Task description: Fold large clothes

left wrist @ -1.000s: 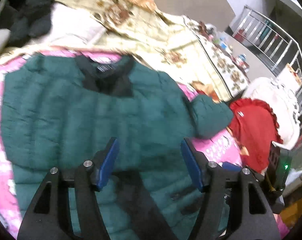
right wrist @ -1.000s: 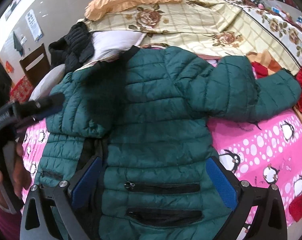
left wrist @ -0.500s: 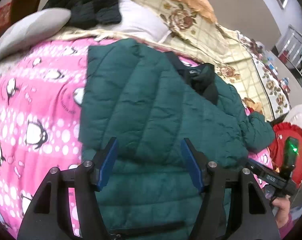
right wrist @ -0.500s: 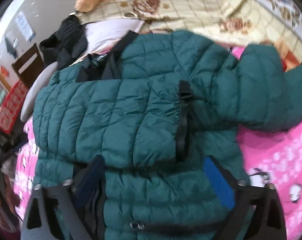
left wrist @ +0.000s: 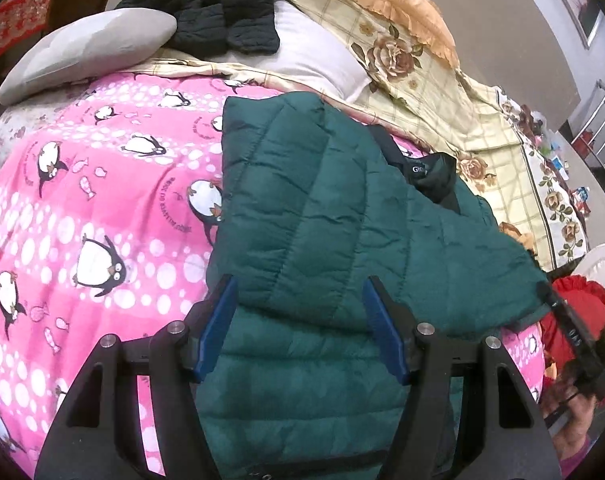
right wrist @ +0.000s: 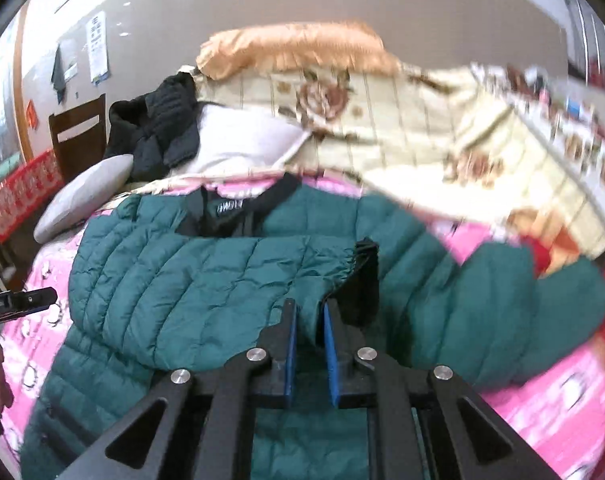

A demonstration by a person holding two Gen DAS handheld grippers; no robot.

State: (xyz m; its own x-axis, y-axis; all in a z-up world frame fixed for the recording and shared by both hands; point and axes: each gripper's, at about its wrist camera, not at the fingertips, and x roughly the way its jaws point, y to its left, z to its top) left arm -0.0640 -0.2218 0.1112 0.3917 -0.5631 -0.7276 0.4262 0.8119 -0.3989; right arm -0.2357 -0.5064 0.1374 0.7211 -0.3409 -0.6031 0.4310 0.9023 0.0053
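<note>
A dark green puffer jacket with a black collar lies on a pink penguin blanket. Its left sleeve is folded across the chest, with the black cuff near the middle. My right gripper is shut on the lower edge of this sleeve just beside the cuff. My left gripper is open and empty, hovering over the jacket's left side near the sleeve fold. The jacket's other sleeve lies spread to the right.
A grey pillow, black garments and a white pillow lie at the bed's head. A floral quilt and orange pillow lie behind the jacket. Red cloth sits at the right edge.
My right gripper has closed onto the folded sleeve's edge near the cuff and moved in closer. My left gripper has swung left over the jacket's side and stayed open.
</note>
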